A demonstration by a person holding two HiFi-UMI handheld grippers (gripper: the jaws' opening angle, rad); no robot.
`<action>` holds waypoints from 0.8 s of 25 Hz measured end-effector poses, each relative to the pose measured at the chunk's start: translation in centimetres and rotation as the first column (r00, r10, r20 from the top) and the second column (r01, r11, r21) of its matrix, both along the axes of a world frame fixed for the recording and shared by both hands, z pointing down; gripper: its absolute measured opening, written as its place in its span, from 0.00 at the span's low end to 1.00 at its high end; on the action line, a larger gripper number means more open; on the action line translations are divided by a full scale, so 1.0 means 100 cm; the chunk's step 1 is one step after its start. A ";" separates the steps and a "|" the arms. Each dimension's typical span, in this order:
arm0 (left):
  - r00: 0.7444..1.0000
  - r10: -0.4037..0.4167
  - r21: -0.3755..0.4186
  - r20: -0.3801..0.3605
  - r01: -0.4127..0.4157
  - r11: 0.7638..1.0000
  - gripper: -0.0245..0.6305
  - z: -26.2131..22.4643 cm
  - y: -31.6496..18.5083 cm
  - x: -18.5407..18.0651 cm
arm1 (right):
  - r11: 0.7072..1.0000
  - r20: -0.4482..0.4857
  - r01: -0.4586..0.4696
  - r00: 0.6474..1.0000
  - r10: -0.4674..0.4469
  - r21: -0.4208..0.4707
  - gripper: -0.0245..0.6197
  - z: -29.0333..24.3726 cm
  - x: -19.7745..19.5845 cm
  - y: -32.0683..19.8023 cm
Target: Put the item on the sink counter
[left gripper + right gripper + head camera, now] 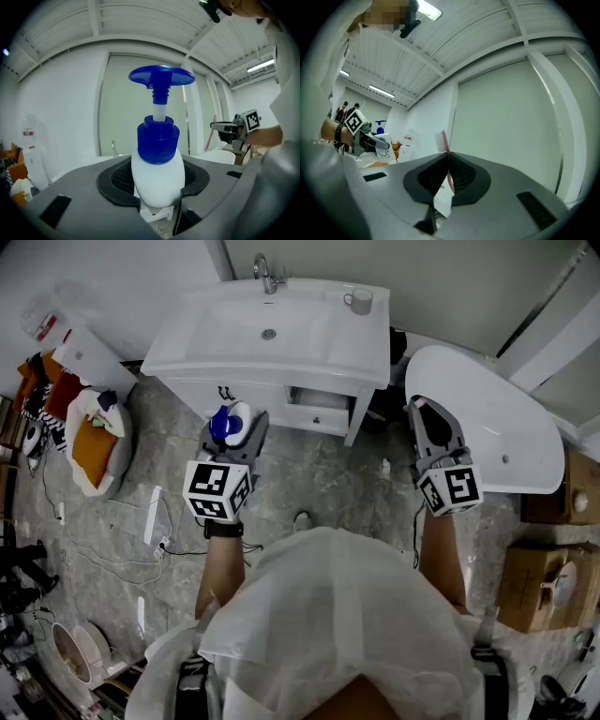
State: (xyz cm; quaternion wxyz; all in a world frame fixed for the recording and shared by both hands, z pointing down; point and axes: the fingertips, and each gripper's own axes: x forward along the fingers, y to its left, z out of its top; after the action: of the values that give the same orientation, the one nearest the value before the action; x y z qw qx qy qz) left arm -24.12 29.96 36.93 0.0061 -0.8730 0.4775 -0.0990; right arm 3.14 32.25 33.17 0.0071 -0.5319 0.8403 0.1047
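A white pump bottle with a blue collar and blue pump head stands upright between the jaws of my left gripper, which is shut on its body. In the head view that bottle and the left gripper hover in front of the white sink counter, below its front edge. My right gripper is shut on a thin pink toothbrush that sticks up between the pads. In the head view the right gripper is to the right of the vanity.
On the counter's back right corner stands a mug; the faucet is at the back. A white tub-like object lies on the right, cardboard boxes beyond it. Bags and clutter sit on the floor at left.
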 end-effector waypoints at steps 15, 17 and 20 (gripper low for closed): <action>0.999 0.030 0.153 -0.016 -0.028 0.988 0.35 -0.021 -0.007 0.005 | 1.000 0.005 -0.021 1.000 0.021 -0.010 0.06 0.001 0.007 -0.004; 0.999 0.031 0.147 -0.019 -0.028 0.989 0.35 -0.020 -0.010 0.004 | 1.000 0.021 -0.019 1.000 0.020 -0.017 0.06 0.003 0.007 -0.008; 0.999 0.027 0.144 -0.024 -0.023 0.989 0.35 -0.019 -0.009 -0.002 | 1.000 0.026 -0.023 0.999 0.024 -0.017 0.06 0.006 0.005 -0.010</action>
State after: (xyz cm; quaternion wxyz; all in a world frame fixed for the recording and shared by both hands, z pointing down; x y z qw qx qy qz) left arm -24.29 29.02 35.04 0.0640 -0.8774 0.4725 -0.0529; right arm 3.60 31.29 33.74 0.0123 -0.5430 0.8347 0.0906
